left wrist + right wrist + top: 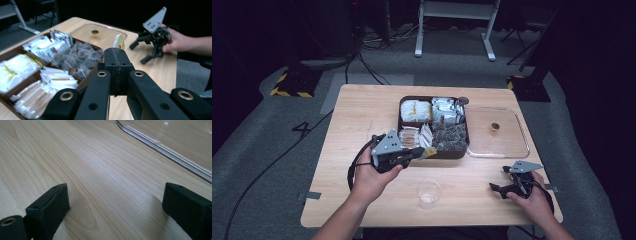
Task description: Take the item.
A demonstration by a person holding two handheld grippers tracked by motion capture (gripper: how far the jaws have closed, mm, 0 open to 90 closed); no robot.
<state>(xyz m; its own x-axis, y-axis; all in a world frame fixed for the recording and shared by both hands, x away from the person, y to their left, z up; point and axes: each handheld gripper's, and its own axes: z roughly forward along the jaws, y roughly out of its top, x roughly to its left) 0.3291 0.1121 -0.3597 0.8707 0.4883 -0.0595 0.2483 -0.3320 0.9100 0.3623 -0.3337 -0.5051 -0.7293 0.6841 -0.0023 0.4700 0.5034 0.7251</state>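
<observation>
Here we see the left tool (424,152) with its jaws closed on a small yellow sachet (119,42), held just beside the divided box (404,104) near the frame's middle, probably lifted from it. At lower right, the right tool (501,181) rests low on the desk (362,107), jaws wide apart and empty, beside the clear lid (523,140). An empty cup (429,193) waits at lower centre.

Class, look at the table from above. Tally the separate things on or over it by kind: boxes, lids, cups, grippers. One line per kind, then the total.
Divided box of packets: 1
Clear lid with knob: 1
Clear plastic cup: 1
Grippers: 2, left gripper, right gripper
Total: 5
</observation>
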